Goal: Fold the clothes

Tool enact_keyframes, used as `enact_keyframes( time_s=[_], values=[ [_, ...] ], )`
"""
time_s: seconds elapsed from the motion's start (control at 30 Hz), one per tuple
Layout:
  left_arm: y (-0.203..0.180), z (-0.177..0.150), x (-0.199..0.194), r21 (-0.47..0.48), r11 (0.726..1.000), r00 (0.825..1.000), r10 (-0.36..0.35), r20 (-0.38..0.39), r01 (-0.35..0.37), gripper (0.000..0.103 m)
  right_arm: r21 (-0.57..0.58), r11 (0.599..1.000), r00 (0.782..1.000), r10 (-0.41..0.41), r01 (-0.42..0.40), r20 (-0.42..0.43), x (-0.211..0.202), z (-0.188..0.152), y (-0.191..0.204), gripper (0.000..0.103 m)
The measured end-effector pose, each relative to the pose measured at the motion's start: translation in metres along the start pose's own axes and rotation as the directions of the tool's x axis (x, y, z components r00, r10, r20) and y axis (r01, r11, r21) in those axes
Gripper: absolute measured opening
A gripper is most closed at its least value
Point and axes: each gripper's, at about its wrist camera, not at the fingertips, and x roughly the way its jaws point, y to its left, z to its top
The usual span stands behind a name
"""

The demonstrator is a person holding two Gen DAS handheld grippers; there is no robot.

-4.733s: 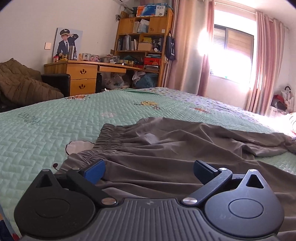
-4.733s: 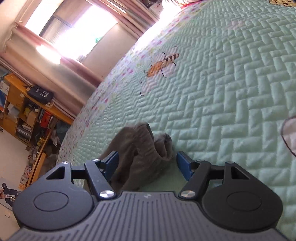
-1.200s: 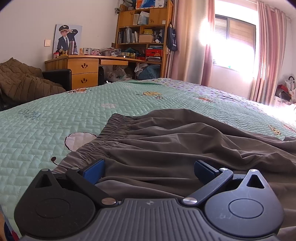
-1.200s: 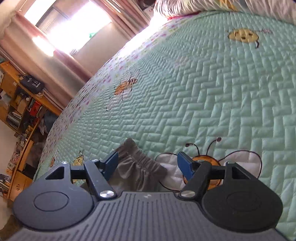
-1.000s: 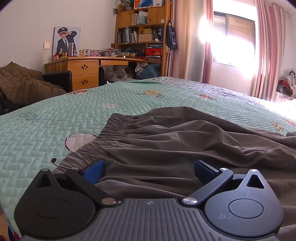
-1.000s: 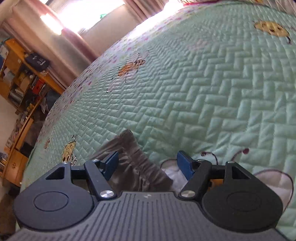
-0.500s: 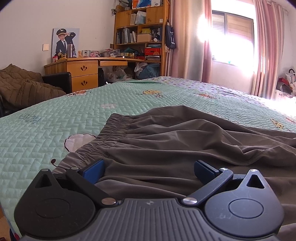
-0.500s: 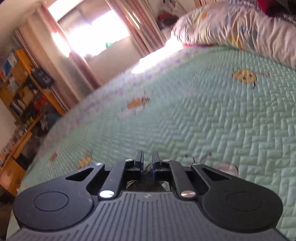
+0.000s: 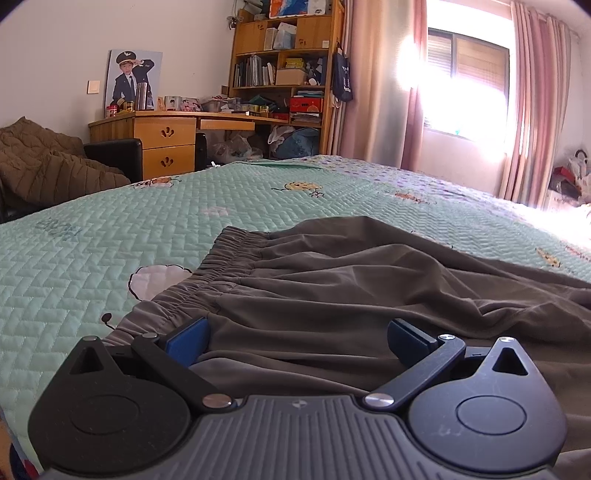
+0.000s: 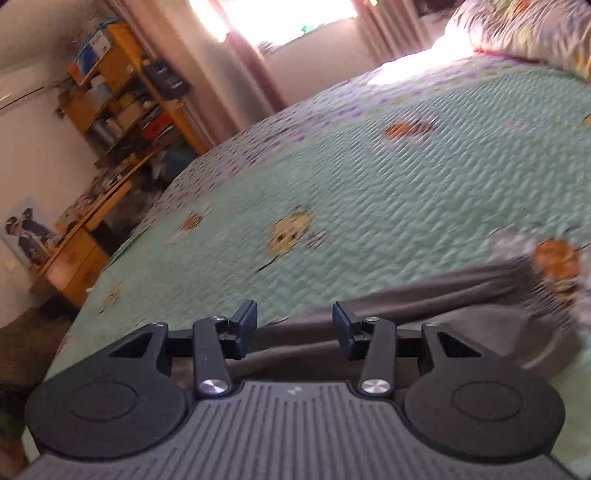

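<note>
The left tongs stand wide apart, low over the near edge of the grey-brown trousers, clamping nothing; cloth fills the gap between the blue pads. The right tongs are also apart, though less widely, with a fold of the same trousers lying just beyond them; this view is blurred, and nothing is clamped.

The trousers lie spread and creased on the bed, the gathered elastic waistband toward the left and the legs running off to the right. The bed wears a mint-green quilted cover with small cartoon insects and a white cloud patch partly under the waistband.

Farther left, a brown quilted blanket is heaped beside a dark chair. Against the far wall is a wooden desk, a framed portrait on it, then a crowded bookshelf. Pink curtains frame a glaring window at far right. A floral pillow lies at the far right of the bed in the right view.
</note>
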Motion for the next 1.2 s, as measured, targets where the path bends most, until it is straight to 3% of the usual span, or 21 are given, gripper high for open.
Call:
enact_keyframes(
  time_s=[0.03,0.13,0.23,0.33,0.4,0.43,0.47,0.5,0.53,0.57,0.6,0.73,0.8,0.83,0.93,1.0,1.1,1.17,1.2],
  values=[
    [0.001,0.0,-0.001,-0.005,1.0,1.0,-0.002,0.003,0.002,0.102,0.018,0.999,0.999,0.042,-0.041,-0.035,0.017,-0.008,0.008,0.047],
    [0.004,0.003,-0.007,-0.024,1.0,1.0,-0.012,0.029,0.012,0.102,0.044,0.997,0.992,0.069,-0.065,-0.104,0.052,-0.032,0.037,0.047],
    [0.015,0.016,-0.022,-0.061,0.998,0.996,-0.014,0.083,0.019,0.102,0.056,0.994,0.986,0.099,-0.092,-0.132,0.054,-0.05,0.064,0.047],
    [0.038,0.047,-0.034,-0.052,0.997,0.99,-0.053,0.132,0.06,0.102,0.074,0.987,0.984,0.15,-0.144,-0.091,0.014,-0.069,0.073,0.047],
    [0.062,0.076,-0.024,-0.028,0.993,0.988,-0.112,0.108,0.115,0.102,0.094,0.984,0.985,0.16,-0.153,-0.067,-0.017,-0.082,0.069,0.047],
    [0.077,0.094,-0.006,-0.021,0.983,0.983,-0.182,0.029,0.183,0.102,0.107,0.983,0.986,0.157,-0.151,-0.055,-0.031,-0.089,0.065,0.047],
    [0.093,0.111,0.019,-0.042,0.96,0.956,-0.281,-0.087,0.278,0.102,0.127,0.982,0.989,0.146,-0.139,-0.041,-0.043,-0.097,0.06,0.048],
    [0.108,0.12,0.042,-0.091,0.927,0.916,-0.375,-0.144,0.365,0.1,0.147,0.981,0.991,0.134,-0.128,-0.026,-0.056,-0.105,0.054,0.048],
    [0.123,0.13,0.065,-0.145,0.884,0.863,-0.466,-0.196,0.444,0.1,0.166,0.979,0.993,0.121,-0.117,-0.012,-0.068,-0.113,0.048,0.048],
    [0.134,0.136,0.09,-0.206,0.836,0.799,-0.547,-0.251,0.508,0.098,0.186,0.977,0.994,0.109,-0.107,0.0,-0.078,-0.121,0.043,0.048],
    [0.142,0.14,0.11,-0.249,0.809,0.761,-0.586,-0.278,0.532,0.092,0.201,0.975,0.995,0.099,-0.098,0.003,-0.08,-0.124,0.041,0.048],
    [0.14,0.137,0.173,-0.276,0.813,0.691,-0.582,-0.429,0.513,0.094,0.264,0.963,0.998,0.06,-0.061,0.013,-0.088,-0.136,0.031,0.049],
    [0.14,0.124,0.194,-0.367,0.785,0.635,-0.62,-0.46,0.5,0.092,0.294,0.955,0.999,0.04,-0.043,0.018,-0.092,-0.143,0.026,0.05],
    [0.141,0.121,0.195,-0.404,0.761,0.629,-0.647,-0.43,0.507,0.092,0.31,0.95,0.999,0.03,-0.035,0.019,-0.094,-0.146,0.023,0.05],
    [0.145,0.114,0.177,-0.497,0.65,0.592,-0.75,-0.295,0.576,0.08,0.351,0.936,1.0,0.002,-0.01,0.024,-0.1,-0.155,0.017,0.05],
    [0.145,0.111,0.161,-0.511,0.616,0.591,-0.771,-0.236,0.6,0.081,0.333,0.943,1.0,0.005,-0.011,0.02,-0.095,-0.154,0.022,0.05],
    [0.157,0.1,0.154,-0.604,0.575,0.603,-0.775,-0.187,0.552,0.082,0.313,0.95,1.0,0.018,-0.019,0.007,-0.088,-0.156,0.03,0.051],
    [0.165,0.095,0.153,-0.648,0.548,0.603,-0.78,-0.168,0.529,0.085,0.314,0.949,1.0,0.027,-0.025,-0.001,-0.084,-0.159,0.032,0.05],
    [0.166,0.093,0.156,-0.669,0.53,0.59,-0.79,-0.166,0.521,0.086,0.315,0.949,1.0,0.029,-0.026,-0.004,-0.083,-0.16,0.033,0.05]
  ],
)
